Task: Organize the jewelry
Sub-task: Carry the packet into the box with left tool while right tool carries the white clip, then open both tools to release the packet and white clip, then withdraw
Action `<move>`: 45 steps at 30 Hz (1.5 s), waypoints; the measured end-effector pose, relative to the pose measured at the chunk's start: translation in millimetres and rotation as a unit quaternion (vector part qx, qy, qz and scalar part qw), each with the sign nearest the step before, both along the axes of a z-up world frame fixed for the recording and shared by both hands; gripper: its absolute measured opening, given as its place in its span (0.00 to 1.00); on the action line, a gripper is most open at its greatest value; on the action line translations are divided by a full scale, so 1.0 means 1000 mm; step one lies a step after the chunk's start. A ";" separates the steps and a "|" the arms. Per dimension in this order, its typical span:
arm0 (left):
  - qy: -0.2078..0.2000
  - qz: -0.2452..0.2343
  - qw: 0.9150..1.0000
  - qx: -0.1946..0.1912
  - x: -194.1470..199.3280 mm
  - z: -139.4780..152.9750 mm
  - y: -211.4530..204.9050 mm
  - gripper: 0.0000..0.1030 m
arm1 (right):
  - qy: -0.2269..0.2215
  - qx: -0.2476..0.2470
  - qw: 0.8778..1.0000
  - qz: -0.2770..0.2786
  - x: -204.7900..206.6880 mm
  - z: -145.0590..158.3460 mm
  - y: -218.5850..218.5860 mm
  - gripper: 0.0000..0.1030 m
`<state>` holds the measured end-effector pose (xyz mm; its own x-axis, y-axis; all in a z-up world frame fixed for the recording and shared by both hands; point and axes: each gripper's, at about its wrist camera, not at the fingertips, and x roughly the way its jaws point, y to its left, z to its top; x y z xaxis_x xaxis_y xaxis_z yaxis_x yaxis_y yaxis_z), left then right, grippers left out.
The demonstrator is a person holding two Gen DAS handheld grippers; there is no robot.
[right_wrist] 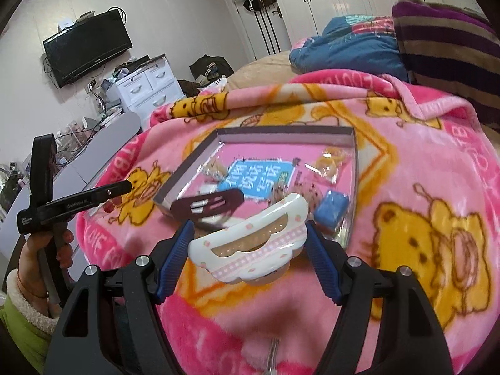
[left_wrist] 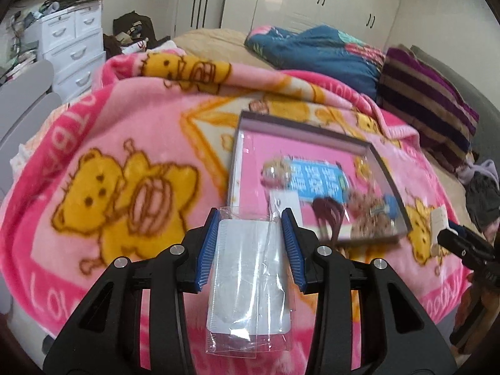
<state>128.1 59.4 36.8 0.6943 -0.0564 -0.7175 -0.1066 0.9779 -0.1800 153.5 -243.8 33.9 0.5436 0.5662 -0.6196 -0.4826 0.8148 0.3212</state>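
Observation:
My left gripper (left_wrist: pixel 251 218) is shut on a clear plastic packet with a white card (left_wrist: pixel 248 284), held above the pink blanket just short of the box. My right gripper (right_wrist: pixel 250 231) is shut on a white and pink cloud-shaped hair clip (right_wrist: pixel 250 250), held just in front of the box's near edge. The shallow grey box (left_wrist: pixel 307 131) with a pink floor holds a blue card (left_wrist: pixel 317 181), a dark maroon hair clip (right_wrist: pixel 207 207), a blue block (right_wrist: pixel 331 207) and small wrapped trinkets (left_wrist: pixel 370 217). The box also shows in the right wrist view (right_wrist: pixel 281 131).
The box lies on a pink bear-print blanket (left_wrist: pixel 125 143) over a bed. A blue quilt (left_wrist: pixel 322 47) and a striped purple blanket (left_wrist: pixel 428 106) lie behind. A white drawer unit (left_wrist: pixel 75 43) stands at the left. The left gripper's body shows in the right wrist view (right_wrist: pixel 78 203).

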 end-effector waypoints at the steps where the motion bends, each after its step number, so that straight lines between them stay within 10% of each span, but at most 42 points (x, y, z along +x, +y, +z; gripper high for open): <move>1: -0.003 0.001 1.000 -0.001 0.003 0.002 0.001 0.31 | -0.003 0.001 1.000 -0.002 0.003 0.002 0.001 0.69; 41: 0.042 -0.044 0.998 0.011 0.104 -0.046 -0.035 0.32 | 0.030 -0.061 0.996 -0.066 0.105 -0.045 0.018 0.69; 45: 0.039 -0.043 0.998 0.014 0.102 -0.043 -0.036 0.42 | 0.031 -0.051 0.995 -0.074 0.104 -0.043 0.012 0.82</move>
